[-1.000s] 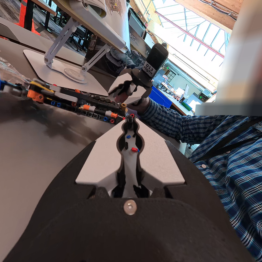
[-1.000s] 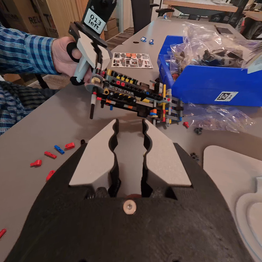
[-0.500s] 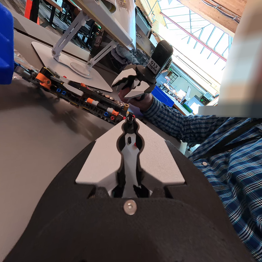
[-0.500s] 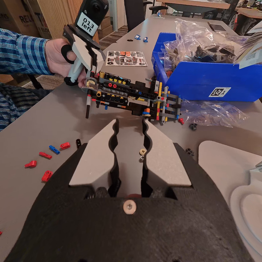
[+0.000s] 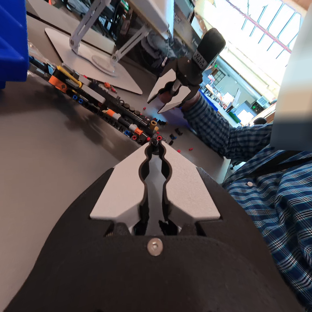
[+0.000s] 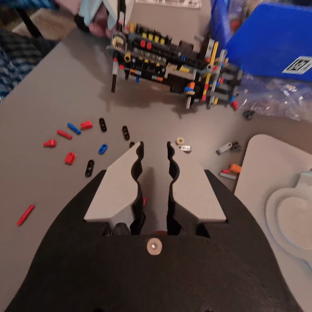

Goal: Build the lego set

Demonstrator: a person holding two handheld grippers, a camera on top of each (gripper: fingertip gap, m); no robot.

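Note:
The long black Lego model [image 6: 168, 67], with yellow, red, orange and blue pins, lies across the grey table [image 6: 50, 84] in front of the blue bin. My left gripper [image 5: 155, 145] is shut on the near end of the model [image 5: 108, 108]; it shows blurred at the top of the right wrist view [image 6: 101, 16]. My right gripper [image 6: 155, 145] is open and empty above the table, short of the model. It also shows open in the left wrist view [image 5: 164, 104]. Loose red [image 6: 70, 157], blue [image 6: 102, 148] and black pieces [image 6: 89, 168] lie left of its fingers.
A tan round piece [image 6: 180, 140] and a small grey piece [image 6: 185, 148] lie by the right fingertip. A blue bin [image 6: 270, 42] and clear plastic bags [image 6: 278, 98] are at the back right. A white stand base [image 6: 278, 168] is on the right. A person's plaid sleeve [image 5: 219, 128] crosses the table edge. My hands' fingertips stand some 15 cm from each other. The tan round piece [image 6: 180, 140] lies some 5 cm from my right tips, 15 cm from my left tips.
My right gripper has pulled back and tipped down over the loose pieces, still open. My left gripper keeps its hold on the model's end, and the model has swung slightly.

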